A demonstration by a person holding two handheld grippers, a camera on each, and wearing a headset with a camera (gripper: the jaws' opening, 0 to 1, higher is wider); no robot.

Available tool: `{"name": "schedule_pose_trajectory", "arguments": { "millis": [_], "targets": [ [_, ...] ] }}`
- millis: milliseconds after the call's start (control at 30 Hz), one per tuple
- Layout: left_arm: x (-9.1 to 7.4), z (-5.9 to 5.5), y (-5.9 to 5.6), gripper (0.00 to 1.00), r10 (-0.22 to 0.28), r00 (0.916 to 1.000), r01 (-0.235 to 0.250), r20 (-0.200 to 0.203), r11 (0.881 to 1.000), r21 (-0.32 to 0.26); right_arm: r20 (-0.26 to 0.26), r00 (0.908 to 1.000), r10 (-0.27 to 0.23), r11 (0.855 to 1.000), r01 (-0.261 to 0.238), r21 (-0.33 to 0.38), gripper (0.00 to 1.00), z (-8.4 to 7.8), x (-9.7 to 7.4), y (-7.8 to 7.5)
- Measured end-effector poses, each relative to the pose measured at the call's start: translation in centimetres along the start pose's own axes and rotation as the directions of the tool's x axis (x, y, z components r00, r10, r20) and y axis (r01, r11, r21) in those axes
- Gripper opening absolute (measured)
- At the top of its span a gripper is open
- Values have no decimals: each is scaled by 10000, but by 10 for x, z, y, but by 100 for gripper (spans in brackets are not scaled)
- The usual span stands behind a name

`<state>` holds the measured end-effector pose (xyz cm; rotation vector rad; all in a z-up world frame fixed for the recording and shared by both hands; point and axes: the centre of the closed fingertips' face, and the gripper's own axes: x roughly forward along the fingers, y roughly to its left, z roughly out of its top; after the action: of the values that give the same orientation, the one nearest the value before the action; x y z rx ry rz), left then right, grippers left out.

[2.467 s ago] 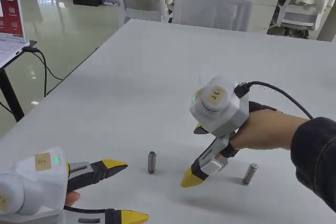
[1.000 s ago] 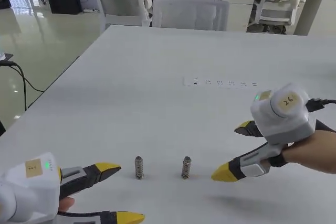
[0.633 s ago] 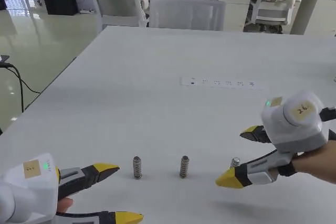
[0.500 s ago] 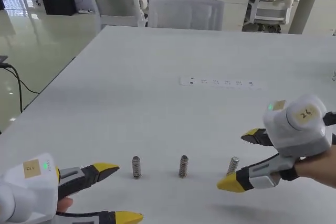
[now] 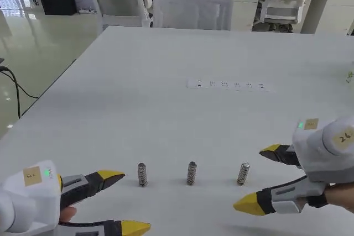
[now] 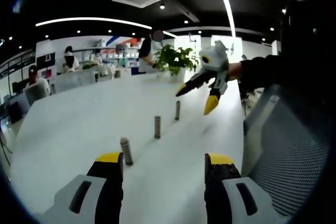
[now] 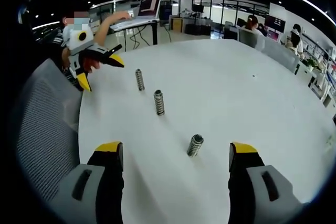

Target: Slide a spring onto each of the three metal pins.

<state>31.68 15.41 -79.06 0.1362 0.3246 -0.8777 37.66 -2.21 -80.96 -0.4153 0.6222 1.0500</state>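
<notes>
At the front edge of the desk (image 5: 166,81), three springs (image 5: 191,173) look seated on pins, so left gripper (image 5: 130,202) and right gripper (image 5: 253,178) sit wide open, empty.

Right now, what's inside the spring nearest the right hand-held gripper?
The spring stands upright on the table. Its top end is too small to tell pin from coil; the coils cover whatever runs inside.

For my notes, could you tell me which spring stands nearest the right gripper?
The rightmost spring in the head view, just ahead of the right gripper; the other two stand farther left.
</notes>
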Motion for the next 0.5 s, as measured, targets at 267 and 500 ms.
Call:
{"name": "schedule_pose_trajectory", "arguments": {
  "millis": [267,500],
  "targets": [
    [0,-1,-1,58,-4,10000,4,33,10000,-69,587,9983,54,10000,-50,-77,82,-6,-8,7],
    [0,-2,-1,58,26,10000,-25,63,9999,-131,1237,9923,75,9999,-57,-150,83,-6,-14,12]
  ]
}}
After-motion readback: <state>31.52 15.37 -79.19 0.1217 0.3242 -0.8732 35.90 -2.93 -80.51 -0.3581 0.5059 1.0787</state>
